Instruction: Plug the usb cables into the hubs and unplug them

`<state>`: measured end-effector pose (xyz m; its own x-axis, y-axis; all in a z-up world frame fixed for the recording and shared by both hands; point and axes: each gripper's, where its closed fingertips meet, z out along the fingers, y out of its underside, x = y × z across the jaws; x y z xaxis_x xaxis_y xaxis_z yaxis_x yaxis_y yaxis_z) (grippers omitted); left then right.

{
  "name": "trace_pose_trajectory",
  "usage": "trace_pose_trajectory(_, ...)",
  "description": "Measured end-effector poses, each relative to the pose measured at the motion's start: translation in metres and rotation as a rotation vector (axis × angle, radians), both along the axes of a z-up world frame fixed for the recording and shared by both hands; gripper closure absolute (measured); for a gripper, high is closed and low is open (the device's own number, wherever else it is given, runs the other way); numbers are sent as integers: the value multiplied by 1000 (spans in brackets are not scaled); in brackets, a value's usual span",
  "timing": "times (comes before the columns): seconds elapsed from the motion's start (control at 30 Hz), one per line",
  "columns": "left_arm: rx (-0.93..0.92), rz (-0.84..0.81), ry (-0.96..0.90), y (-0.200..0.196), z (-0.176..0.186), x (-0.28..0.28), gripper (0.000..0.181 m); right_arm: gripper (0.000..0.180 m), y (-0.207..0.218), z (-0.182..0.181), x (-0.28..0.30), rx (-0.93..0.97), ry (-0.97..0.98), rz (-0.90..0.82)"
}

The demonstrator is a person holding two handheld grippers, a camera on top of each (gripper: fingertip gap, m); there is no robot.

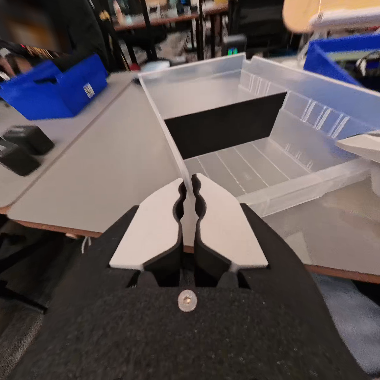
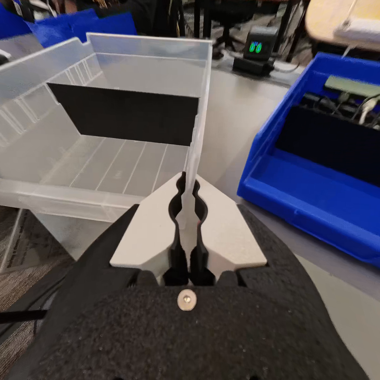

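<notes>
The left gripper (image 1: 188,182) pinches the left wall of a clear plastic bin (image 1: 205,67). The right gripper (image 2: 189,178) pinches the bin's right wall. A black divider (image 2: 127,115) stands across the middle of the bin. The bin sits at the near edge of a gray table (image 1: 98,160). To the right is a blue bin (image 2: 308,195), and the cables (image 2: 349,109) lie in its back part.

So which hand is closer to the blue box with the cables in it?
Probably right. Its hand-held gripper clamps the clear bin wall beside the blue bin holding cables. The left hand-held gripper grips the opposite wall.
</notes>
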<state>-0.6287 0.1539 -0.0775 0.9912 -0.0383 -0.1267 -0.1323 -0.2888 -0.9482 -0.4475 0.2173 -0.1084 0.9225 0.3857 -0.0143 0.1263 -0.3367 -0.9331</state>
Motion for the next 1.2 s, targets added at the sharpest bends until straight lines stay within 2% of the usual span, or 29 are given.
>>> trace_pose_trajectory(0.1, 166, -9, 29, -4, 45, 20, 176, 176, -9, 47, 21, 130, -1, -30)
trace_pose_trajectory(0.2, 312, -106, 45, 8, 97, 64, 176, 176, -16, 99, 68, 263, -11, -85)
trace_pose_trajectory(0.33, 345, -293, 65, 35, 142, 178, 175, 176, -19, 144, 184, 368, 3, -276)
trace_pose_trajectory(0.43, 357, -451, 77, 49, 152, 293, 174, 177, -21, 148, 298, 352, 59, -437)
trace_pose_trajectory(0.57, 293, -577, 71, 57, 118, 442, 173, 178, -27, 109, 448, 269, 81, -619)
trace_pose_trajectory(0.7, 166, -599, 55, 69, 43, 537, 174, 179, -37, 31, 541, 97, 59, -688)
trace_pose_trajectory(0.77, 120, -588, 38, 74, 16, 553, 174, 179, -36, 4, 558, -26, 50, -675)
trace_pose_trajectory(0.87, 95, -612, -5, 76, -6, 560, 173, 178, -23, -3, 570, -37, 5, -678)
trace_pose_trajectory(1.0, -54, -624, -85, 79, -35, 563, 171, 177, -13, -21, 575, -110, 3, -698)
trace_pose_trajectory(1.03, -68, -625, -77, 81, -41, 564, 171, 176, -13, -30, 575, -152, 3, -698)
trace_pose_trajectory(1.2, -83, -666, -88, 87, -42, 564, 170, 177, -9, -32, 573, -154, 14, -676)
